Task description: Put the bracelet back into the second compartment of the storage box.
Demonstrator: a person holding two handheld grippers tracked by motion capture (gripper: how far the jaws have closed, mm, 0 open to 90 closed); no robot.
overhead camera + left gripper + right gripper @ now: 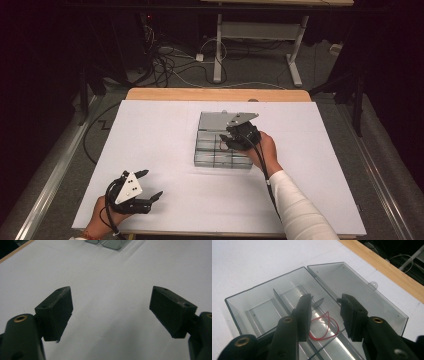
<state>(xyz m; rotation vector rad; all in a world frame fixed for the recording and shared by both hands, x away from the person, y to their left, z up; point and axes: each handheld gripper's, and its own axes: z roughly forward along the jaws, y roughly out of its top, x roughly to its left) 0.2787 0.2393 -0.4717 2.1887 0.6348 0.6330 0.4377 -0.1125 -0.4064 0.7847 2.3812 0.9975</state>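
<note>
A red loop of thin cord or rubber band (323, 326) is seen lying on the floor of a compartment in the clear plastic box (262, 302), close to the hinge side. In the high view the box (215, 156) stands a little to the right of the middle of the white sheet (165, 150), and its open lid (212, 121) lies flat toward twelve o'clock.

The right gripper (325, 312) is held directly over the loop, with its jaws parted to a moderate width; nothing is pressed between them, and the loop rests below the gap. The step in hand is judged to be the placing of the loop into the box, with the release apparently just done.

The left gripper (149, 187) is kept at about seven o'clock from the box, well apart from it, low over the sheet. Its jaws stand wide and nothing is held between them.

For the next move, a lift of the right gripper straight out of the compartment is called for, so that the dividing wall (283, 303) is not struck. After that, the lid can probably be folded over.
</note>
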